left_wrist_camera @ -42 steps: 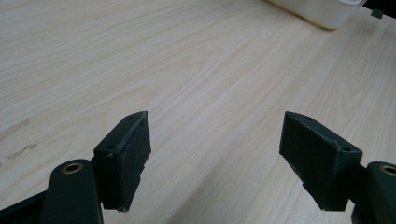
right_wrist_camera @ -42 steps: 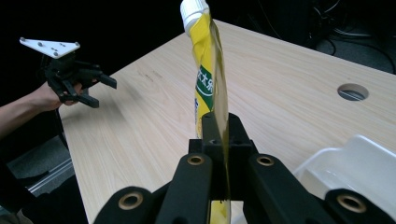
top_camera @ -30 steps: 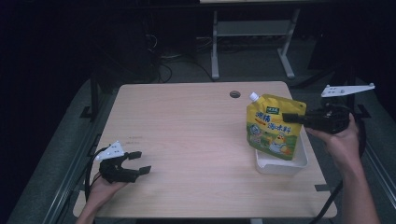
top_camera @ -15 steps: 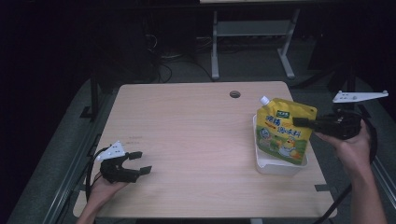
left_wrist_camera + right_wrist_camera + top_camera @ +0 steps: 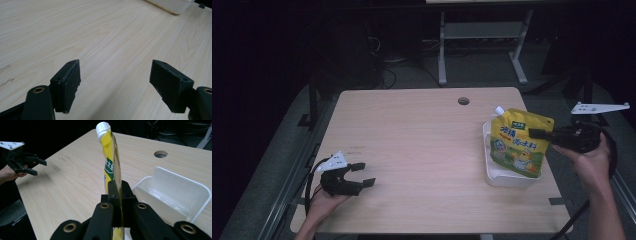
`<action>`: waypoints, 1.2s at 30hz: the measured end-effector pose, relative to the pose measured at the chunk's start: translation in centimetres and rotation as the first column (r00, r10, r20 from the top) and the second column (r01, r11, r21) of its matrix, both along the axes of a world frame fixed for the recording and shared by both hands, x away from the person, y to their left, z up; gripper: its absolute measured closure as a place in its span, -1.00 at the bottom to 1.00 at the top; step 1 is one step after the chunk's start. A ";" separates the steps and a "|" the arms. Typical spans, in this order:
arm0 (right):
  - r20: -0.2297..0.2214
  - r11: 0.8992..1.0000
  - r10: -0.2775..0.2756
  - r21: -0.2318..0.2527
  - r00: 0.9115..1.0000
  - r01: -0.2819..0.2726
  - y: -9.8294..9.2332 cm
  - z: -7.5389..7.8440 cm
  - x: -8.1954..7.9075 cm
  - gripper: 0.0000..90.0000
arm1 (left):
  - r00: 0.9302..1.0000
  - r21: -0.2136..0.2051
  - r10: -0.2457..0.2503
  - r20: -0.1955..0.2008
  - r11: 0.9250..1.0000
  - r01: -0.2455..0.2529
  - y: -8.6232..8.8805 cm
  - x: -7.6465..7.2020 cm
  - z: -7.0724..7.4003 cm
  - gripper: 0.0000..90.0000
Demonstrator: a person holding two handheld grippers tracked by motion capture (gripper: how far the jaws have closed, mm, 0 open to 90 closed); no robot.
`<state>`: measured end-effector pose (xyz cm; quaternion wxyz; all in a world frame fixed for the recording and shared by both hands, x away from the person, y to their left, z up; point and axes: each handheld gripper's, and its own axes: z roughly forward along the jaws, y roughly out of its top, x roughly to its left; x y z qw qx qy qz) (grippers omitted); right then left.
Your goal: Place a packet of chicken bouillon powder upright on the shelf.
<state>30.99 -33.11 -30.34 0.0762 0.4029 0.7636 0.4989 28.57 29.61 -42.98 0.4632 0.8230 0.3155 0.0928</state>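
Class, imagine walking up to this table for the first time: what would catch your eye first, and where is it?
The bright yellow pouch with a white cap stands out, clamped at its edge by the right gripper above the white tray at the table's right side. Next, the left gripper sits open and empty near the wooden table's front left corner.

The left gripper (image 5: pixel 362 174) rests low at the counter's (image 5: pixel 412 140) near left corner, fingers (image 5: pixel 66 85) spread wide. The right gripper (image 5: pixel 537 133) is raised at the right edge, fingers clamped together on a pouch (image 5: pixel 518 145).

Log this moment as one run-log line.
right gripper: shut on yellow pouch, held upright over white tray | left gripper: open, idle, low over table
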 end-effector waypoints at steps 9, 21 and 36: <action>-0.019 1.000 -0.007 0.003 1.000 0.007 0.3 -1.2 0.6 0.99 | 1.000 -0.005 0.004 0.001 1.000 -0.004 0.2 -0.1 0.0 -0.46; -0.036 1.000 -0.021 0.011 0.999 0.021 0.2 -2.6 0.7 0.98 | 1.000 0.003 0.003 -0.004 1.000 -0.003 0.1 0.0 -0.1 -0.46; -0.069 0.999 -0.033 0.006 0.997 0.034 0.1 -4.1 0.7 0.95 | 1.000 0.009 0.002 -0.013 1.000 -0.001 0.2 0.1 -0.3 -0.46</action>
